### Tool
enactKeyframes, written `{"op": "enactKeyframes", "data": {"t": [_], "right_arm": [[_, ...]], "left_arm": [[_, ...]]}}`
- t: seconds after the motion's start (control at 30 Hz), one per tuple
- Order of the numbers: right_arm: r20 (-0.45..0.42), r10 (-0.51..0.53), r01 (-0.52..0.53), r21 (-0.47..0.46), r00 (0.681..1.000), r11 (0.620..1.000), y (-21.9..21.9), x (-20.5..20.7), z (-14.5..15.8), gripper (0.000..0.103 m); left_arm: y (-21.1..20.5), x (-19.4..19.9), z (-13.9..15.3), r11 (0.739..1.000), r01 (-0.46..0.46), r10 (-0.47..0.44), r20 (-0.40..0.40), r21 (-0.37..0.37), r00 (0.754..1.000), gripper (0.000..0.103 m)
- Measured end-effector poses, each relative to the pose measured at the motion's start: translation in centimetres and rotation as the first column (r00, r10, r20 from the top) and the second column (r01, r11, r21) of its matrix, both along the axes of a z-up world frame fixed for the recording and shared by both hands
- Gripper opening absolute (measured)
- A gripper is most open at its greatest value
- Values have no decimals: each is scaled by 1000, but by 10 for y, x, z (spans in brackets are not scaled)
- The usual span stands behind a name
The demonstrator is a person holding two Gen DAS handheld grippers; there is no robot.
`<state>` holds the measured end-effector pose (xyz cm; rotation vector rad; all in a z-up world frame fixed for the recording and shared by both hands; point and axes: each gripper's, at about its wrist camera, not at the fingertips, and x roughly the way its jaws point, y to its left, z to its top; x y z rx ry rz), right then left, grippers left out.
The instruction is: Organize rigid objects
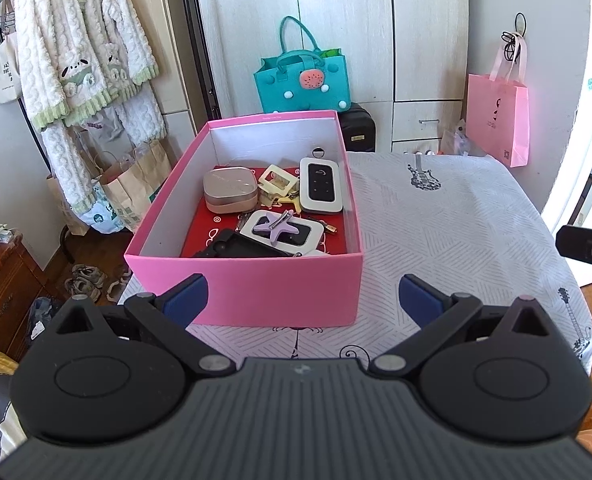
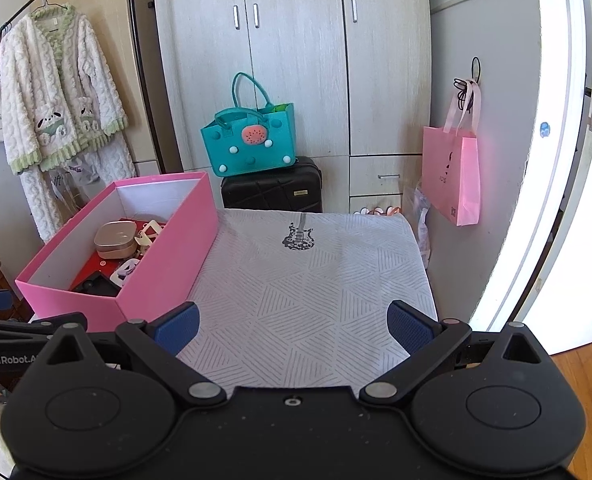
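A pink box (image 1: 255, 288) stands on the left of a white patterned tablecloth (image 1: 448, 232). Inside it lie a rose-gold case (image 1: 229, 190), a white pocket router (image 1: 320, 190), cream hair clips (image 1: 276, 184), a purple star clip (image 1: 278, 226) on a second white device, and a black flat item (image 1: 239, 246). My left gripper (image 1: 302, 300) is open and empty, in front of the box's near wall. In the right wrist view the pink box (image 2: 167, 256) sits to the left, and my right gripper (image 2: 291, 326) hovers open and empty over the bare tablecloth (image 2: 316, 280).
Behind the table stand a black suitcase (image 2: 271, 190) with a teal bag (image 2: 251, 140) on top, wardrobe doors and a hanging pink bag (image 2: 454, 176). A clothes rack with a fluffy robe (image 1: 83, 48) and paper bags stands at the left. A door (image 2: 568, 160) is at the right.
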<state>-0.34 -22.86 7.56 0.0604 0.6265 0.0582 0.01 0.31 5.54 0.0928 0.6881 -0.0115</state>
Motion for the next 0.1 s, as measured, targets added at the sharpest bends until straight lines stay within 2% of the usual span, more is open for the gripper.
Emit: {"op": "enactKeyframes", "data": {"t": [0.1], "right_arm": [[2, 0, 0, -2, 1000, 1000, 0, 0, -1, 102]], "left_arm": [[2, 2, 0, 1000, 0, -1, -17, -16, 1000, 103]]}}
